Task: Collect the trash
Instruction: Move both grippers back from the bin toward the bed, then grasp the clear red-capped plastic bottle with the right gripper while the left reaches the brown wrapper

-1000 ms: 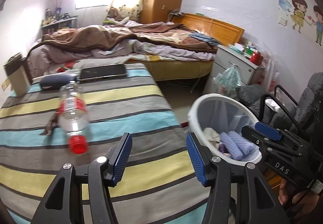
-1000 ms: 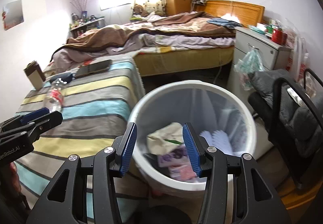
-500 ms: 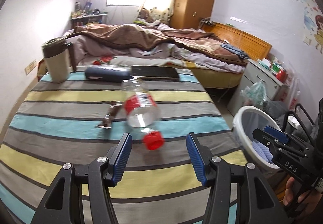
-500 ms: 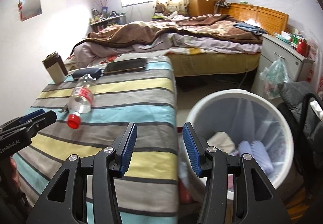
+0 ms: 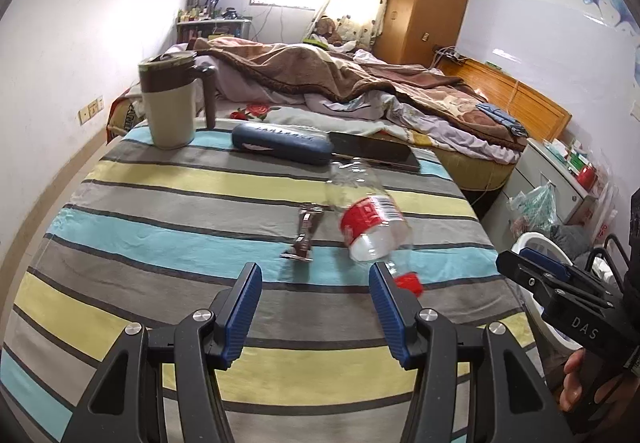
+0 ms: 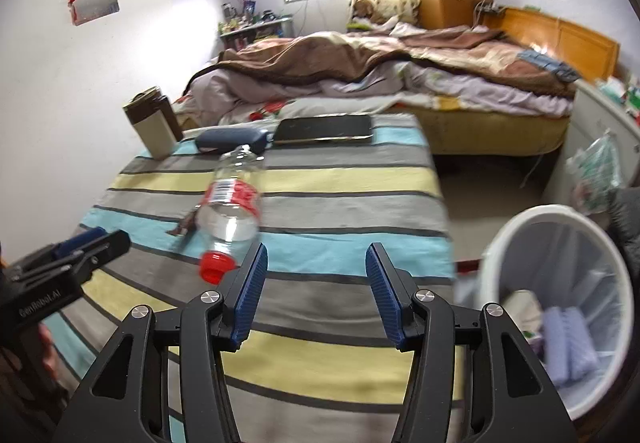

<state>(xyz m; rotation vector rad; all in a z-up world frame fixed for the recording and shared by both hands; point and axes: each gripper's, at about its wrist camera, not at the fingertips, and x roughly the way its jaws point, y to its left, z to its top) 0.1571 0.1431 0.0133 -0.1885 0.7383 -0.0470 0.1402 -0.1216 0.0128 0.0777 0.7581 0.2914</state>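
An empty clear plastic bottle [image 5: 370, 221] with a red label and red cap lies on the striped table [image 5: 160, 187], cap toward me. It also shows in the right wrist view [image 6: 232, 211]. A crumpled brown wrapper [image 5: 304, 233] lies just left of it. My left gripper [image 5: 316, 287] is open and empty, just short of the wrapper and bottle cap. My right gripper [image 6: 316, 275] is open and empty over the table's near right part. A white trash bin [image 6: 560, 307] with trash in it stands on the floor to the right.
A beige mug with a brown lid [image 5: 172, 103], a blue glasses case [image 5: 280, 143] and a dark tablet [image 5: 372, 151] stand at the table's far end. A bed [image 5: 360, 83] lies beyond. A white nightstand [image 5: 560, 171] and a dark chair stand at right.
Both grippers have swung left, away from the bin and toward the table. The bottle and wrapper now sit in front of my left gripper. Both stay open.
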